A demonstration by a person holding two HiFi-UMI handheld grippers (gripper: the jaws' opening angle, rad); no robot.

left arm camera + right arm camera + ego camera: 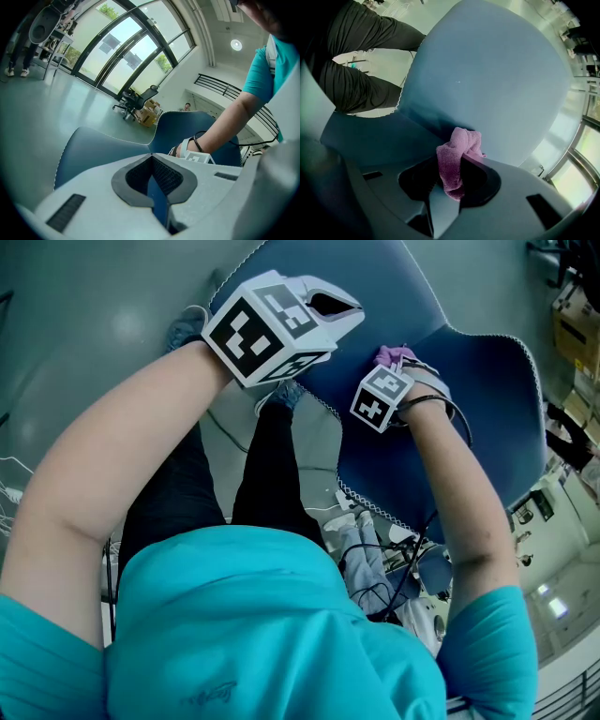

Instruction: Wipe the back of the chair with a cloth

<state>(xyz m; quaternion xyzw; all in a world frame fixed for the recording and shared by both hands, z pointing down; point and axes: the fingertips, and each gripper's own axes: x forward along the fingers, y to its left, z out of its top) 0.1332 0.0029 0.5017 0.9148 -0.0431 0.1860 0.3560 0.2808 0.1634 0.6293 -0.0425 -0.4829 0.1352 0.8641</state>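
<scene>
The blue moulded chair [469, 409] stands below me, its shell curving round both grippers. My right gripper [401, 360] is shut on a pink cloth [392, 354], and the cloth is pressed against the chair's surface. From the right gripper view the cloth [452, 164] sticks up out of the right gripper [458, 149] against the pale blue shell [497, 70]. My left gripper [354, 310] hovers at the chair's upper left edge. Its jaws meet at the tips [150, 155] with nothing seen held, and the chair [108, 145] lies just beyond them.
My legs in black trousers [272, 456] stand close against the chair's edge. Cables and equipment [384, 568] lie on the floor by my feet. Cartons [577, 334] sit at the far right. An office chair [140, 98] stands by tall windows far off.
</scene>
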